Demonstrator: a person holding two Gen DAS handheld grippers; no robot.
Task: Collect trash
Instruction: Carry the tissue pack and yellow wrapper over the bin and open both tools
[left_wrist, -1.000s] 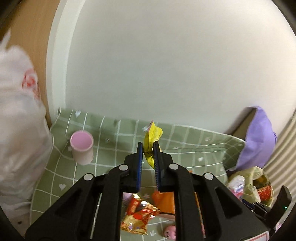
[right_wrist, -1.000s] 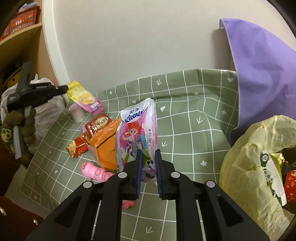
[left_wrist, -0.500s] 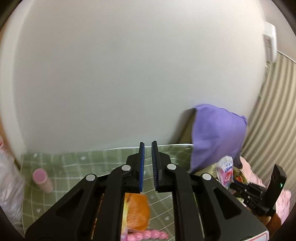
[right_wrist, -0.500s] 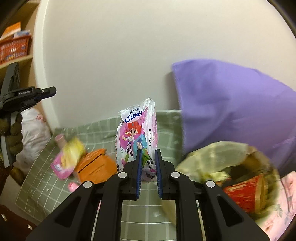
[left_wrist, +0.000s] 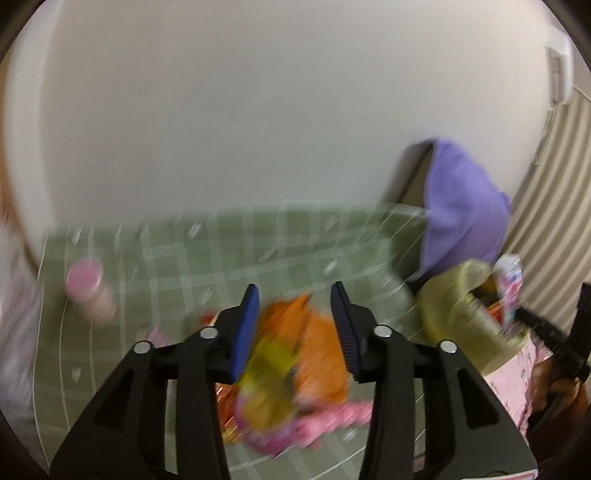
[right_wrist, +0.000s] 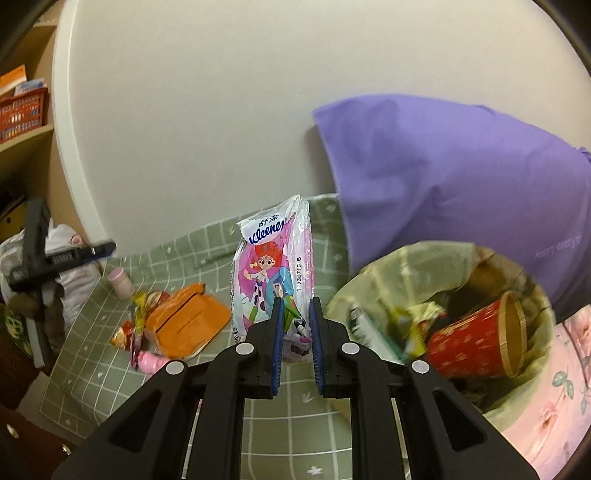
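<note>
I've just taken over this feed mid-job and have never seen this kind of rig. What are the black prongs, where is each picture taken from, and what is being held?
The black prongs are two-finger grippers, one in each of a person's hands. Each picture comes from a fisheye camera on a gripper, looking along its fingers.

The left view is blurred. The left gripper is open and holds nothing; below it lie an orange packet and other wrappers on the green checked cloth, with a pink cup to the left.

In the right view, the right gripper is shut on a Kleenex tissue pack, beside the yellow-lined trash bin, which already holds a red paper cup.
</note>
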